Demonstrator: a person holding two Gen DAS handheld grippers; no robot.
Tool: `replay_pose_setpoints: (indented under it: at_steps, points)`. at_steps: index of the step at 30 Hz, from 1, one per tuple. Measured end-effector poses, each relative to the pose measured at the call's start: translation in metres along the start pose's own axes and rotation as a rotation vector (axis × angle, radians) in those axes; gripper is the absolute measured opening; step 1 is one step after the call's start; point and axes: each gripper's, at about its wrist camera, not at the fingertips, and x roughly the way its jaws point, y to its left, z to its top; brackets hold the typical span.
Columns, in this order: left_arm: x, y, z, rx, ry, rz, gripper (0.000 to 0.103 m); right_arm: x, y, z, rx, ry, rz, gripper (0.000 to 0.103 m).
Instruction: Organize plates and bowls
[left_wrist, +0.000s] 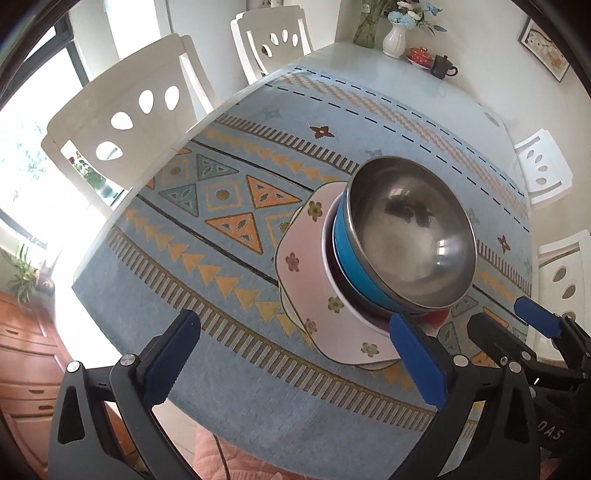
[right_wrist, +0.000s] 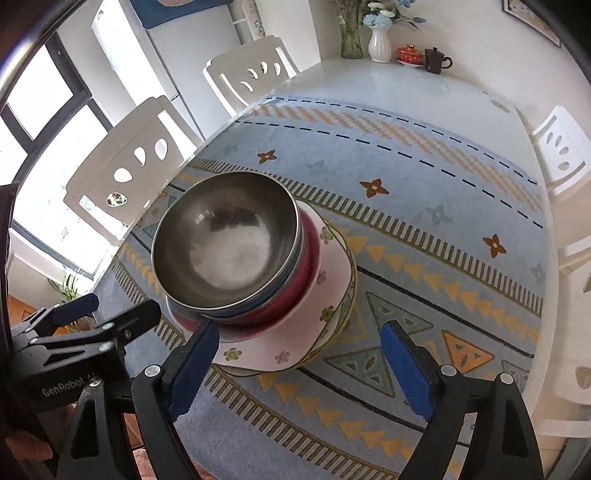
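Note:
One stack of dishes stands on the blue patterned tablecloth (left_wrist: 221, 302). On top is a steel-lined blue bowl (left_wrist: 410, 236) (right_wrist: 229, 243). It nests in a red bowl (right_wrist: 310, 266), which rests on a pink square plate with flowers (left_wrist: 306, 273) (right_wrist: 314, 332). Under that lies a yellow-rimmed plate (right_wrist: 347, 314). My left gripper (left_wrist: 295, 354) hovers open at the stack's near left side, its right finger in front of the plate's corner. My right gripper (right_wrist: 301, 365) is open over the plate's near edge, pads clear of it. Each gripper shows in the other's view, right gripper (left_wrist: 517, 325) and left gripper (right_wrist: 107, 314).
White chairs (left_wrist: 122, 122) (right_wrist: 561, 147) stand around the table. At the far end are a white vase of flowers (left_wrist: 393, 40), a red lidded cup (left_wrist: 419, 55) and a dark mug (left_wrist: 441, 66). A wooden chest of drawers (left_wrist: 26, 369) stands at the left under a bright window.

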Motion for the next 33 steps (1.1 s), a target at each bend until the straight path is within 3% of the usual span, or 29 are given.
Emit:
replay_pose_setpoints:
  at_steps: [7, 33]
  points:
    - [-0.003, -0.007, 0.007, 0.033, -0.054, 0.017, 0.102, 0.001, -0.003, 0.000, -0.003, -0.003, 0.011, 0.088]
    - [-0.003, -0.025, 0.020, 0.077, -0.079, 0.020, 0.102, 0.003, -0.020, 0.004, 0.019, -0.007, 0.015, 0.088]
